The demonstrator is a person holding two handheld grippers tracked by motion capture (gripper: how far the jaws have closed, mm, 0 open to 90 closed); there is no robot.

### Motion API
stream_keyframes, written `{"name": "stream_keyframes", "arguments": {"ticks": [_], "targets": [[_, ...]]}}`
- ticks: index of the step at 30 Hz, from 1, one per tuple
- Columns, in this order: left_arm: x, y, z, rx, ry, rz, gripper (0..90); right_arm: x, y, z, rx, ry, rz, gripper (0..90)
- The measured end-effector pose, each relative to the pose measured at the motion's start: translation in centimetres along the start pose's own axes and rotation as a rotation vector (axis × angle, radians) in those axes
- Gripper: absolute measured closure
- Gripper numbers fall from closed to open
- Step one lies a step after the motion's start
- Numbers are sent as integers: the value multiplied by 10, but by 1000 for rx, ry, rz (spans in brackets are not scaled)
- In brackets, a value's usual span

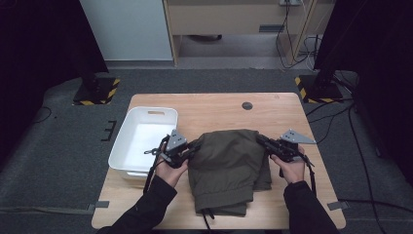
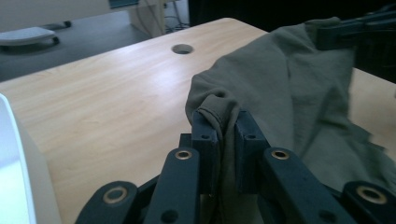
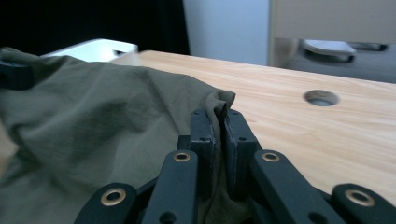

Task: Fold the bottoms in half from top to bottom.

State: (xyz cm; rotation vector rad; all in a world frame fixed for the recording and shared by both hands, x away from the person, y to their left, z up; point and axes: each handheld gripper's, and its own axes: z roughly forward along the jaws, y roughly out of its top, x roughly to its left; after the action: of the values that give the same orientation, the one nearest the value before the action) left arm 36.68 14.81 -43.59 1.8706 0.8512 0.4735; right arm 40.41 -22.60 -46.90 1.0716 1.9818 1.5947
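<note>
My left gripper [image 1: 195, 146] pinching olive garment [image 1: 229, 165] mid-frame, my right gripper [image 1: 260, 140] clamping its opposite edge, white bin [image 1: 122, 151] at left.

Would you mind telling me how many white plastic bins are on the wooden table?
1. The white plastic bin sits at the left edge of the wooden table, beside the left gripper and the olive-green garment.

The garment [image 1: 229, 168] lies on the table [image 1: 214, 109], just right of the bin [image 1: 124, 161].
</note>
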Motion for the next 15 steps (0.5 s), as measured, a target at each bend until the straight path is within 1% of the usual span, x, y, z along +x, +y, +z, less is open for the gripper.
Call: {"name": "stream_keyframes", "arguments": {"ticks": [1, 2, 4, 5, 6, 7, 8, 10, 12, 13, 14, 15], "targets": [[-2, -3, -5, 2, -10, 1, 804, 3, -2, -4, 4, 13, -13, 839], [-4, -7, -10, -2, -20, -7, 801, 7, -4, -9, 8, 29, -15, 838], [-8, -16, -20, 8, -40, -8, 794, 14, -9, -18, 7, 54, -17, 837], [-8, -16, -20, 8, -40, -8, 790, 14, -9, -18, 7, 54, -17, 837], [-11, -26, -28, 12, -61, -22, 786, 21, -14, -28, 5, 78, -16, 837], [-11, -26, -28, 12, -61, -22, 785, 23, -16, -31, 8, 89, -15, 837], [-14, -35, -33, 39, -78, -25, 782, 25, -19, -36, 13, 101, -17, 837], [-17, -42, -39, 61, -97, -31, 779, 29, -23, -41, 18, 115, -16, 837], [-21, -48, -44, 82, -110, -23, 781, 32, -29, -46, 28, 133, -8, 837], [-24, -52, -46, 99, -116, -17, 784, 33, -32, -48, 34, 142, 4, 836], [-25, -54, -46, 105, -117, -12, 789, 35, -36, -50, 46, 156, 19, 832], [-25, -54, -46, 105, -117, -12, 791, 36, -39, -51, 56, 164, 23, 827]]}}
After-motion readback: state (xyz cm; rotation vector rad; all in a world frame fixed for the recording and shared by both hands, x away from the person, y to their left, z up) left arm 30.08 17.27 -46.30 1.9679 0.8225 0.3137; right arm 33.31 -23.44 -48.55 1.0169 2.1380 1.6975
